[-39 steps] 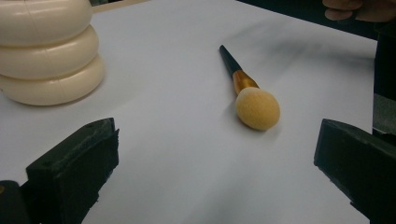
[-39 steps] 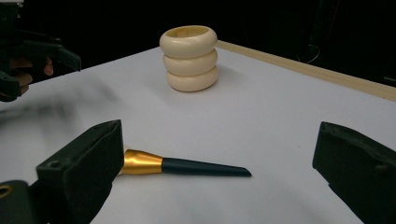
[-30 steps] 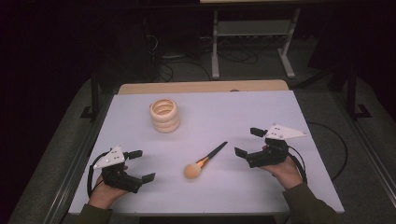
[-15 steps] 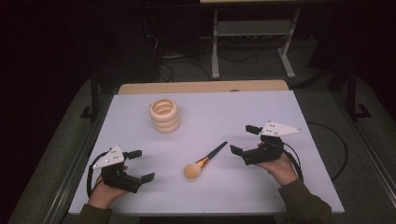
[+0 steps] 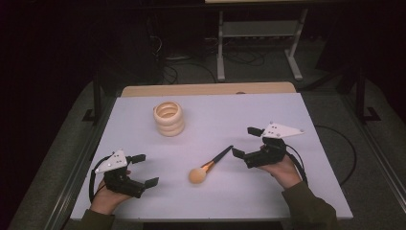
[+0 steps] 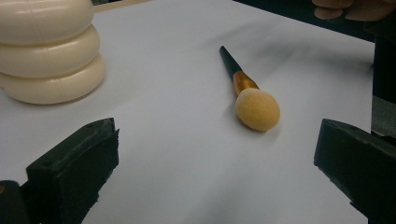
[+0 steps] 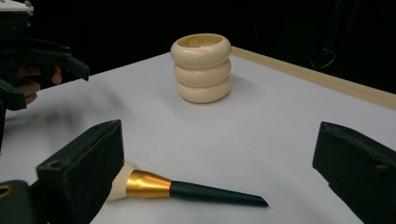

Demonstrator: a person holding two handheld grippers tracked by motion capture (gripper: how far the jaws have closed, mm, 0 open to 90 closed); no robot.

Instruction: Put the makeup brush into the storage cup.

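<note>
makeup brush [image 5: 209,165]: black handle, gold ferrule, round orange head

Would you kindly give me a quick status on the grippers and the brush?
Left gripper open, empty, resting near table edge. Right gripper open, at the brush handle tip, not gripping. Brush flat on table. Ring holder well clear; nothing in the way.

A white-topped table [image 5: 316,115] stands on grey carpet [image 5: 383,158] (dark room behind).
</note>
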